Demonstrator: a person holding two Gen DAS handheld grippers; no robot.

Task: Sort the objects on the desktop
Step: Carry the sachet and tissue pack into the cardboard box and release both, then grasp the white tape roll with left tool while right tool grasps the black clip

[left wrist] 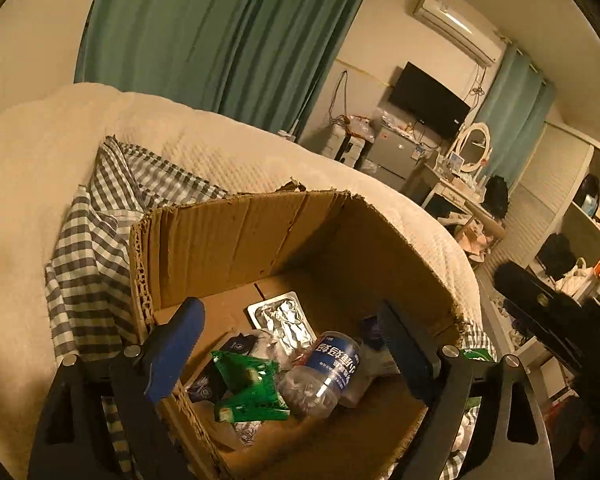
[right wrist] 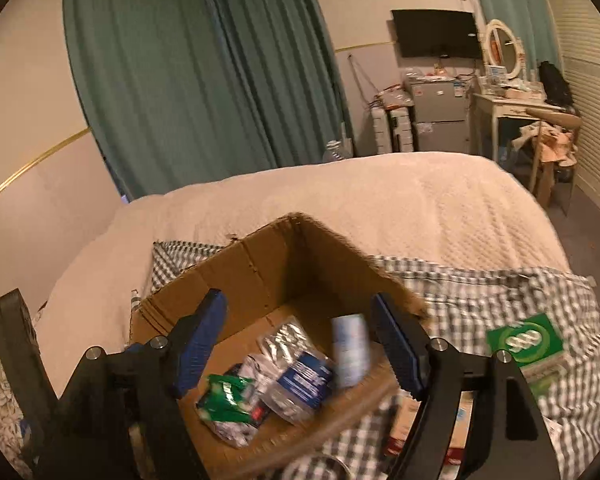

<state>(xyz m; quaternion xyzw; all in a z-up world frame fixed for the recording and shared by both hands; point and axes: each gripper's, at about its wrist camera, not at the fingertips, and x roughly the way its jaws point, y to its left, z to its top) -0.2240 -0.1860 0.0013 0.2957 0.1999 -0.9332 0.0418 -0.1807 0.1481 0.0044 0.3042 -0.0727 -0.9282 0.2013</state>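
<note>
Both of your grippers hang over the cardboard box [left wrist: 236, 240], which sits on a checked cloth [left wrist: 88, 264] spread on the bed. The left gripper [left wrist: 292, 344] has its jaws spread wide with nothing between them. The right gripper [right wrist: 300, 344] is likewise spread, and a pale canister [right wrist: 350, 352] shows blurred between its fingers, apparently not pinched; whether it is dropping or already resting in the box I cannot tell.

Inside the box lie a crushed clear water bottle [left wrist: 324, 372] with a blue label, a green wrapper [left wrist: 248, 384] just beside it toward the box's near-left corner, and a foil tray [left wrist: 284, 316] farther in, toward the back wall.

The sorting looks partly done, since things remain outside the box. The green packet [right wrist: 528, 340] lies flat on the cloth just beyond the box's right wall. A red-and-white carton [right wrist: 456, 432] lies on the cloth by the box's near-right corner, partly hidden behind the right gripper's frame.

Your next pick likely turns on this: both leftover items lie on the box's right side, so your right gripper is clearly the nearer 1. The green packet's long axis seems to run away from you, roughly along the box's right wall, so you would probably close across its short width.
</note>
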